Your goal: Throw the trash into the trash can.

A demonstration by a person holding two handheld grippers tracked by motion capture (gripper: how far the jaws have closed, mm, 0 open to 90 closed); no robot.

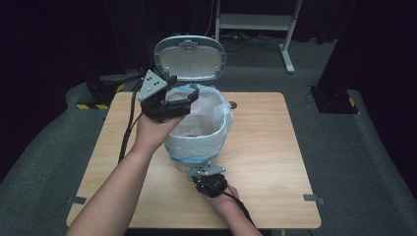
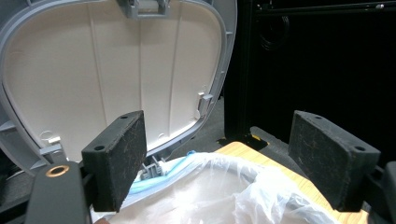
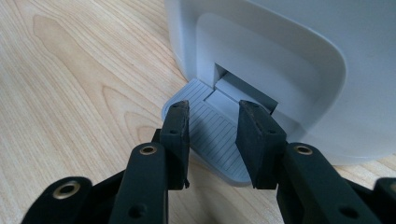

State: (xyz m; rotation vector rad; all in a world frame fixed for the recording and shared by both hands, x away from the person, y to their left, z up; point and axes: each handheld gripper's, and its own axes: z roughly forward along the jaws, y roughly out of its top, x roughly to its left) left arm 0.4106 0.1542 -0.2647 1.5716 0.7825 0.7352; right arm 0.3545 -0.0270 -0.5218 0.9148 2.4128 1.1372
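Near the worktop's (image 1: 275, 147) front edge, the right gripper (image 1: 210, 178) is held low, its fingers (image 3: 177, 135) parted by a narrow gap and set over the grey ribbed foot pedal (image 3: 210, 128) of a pedal bin (image 1: 196, 132); whether the pedal is touched cannot be told. The bin is placed at the middle of the worktop and is lined with a translucent white bag (image 1: 216, 115) with blue trim. Farther back, the left gripper (image 1: 172, 101) is held over the bin's left rim, its fingers (image 2: 119, 156) spread wide with nothing between them. Beyond, the lid (image 1: 190, 57) is raised upright toward the rear edge.
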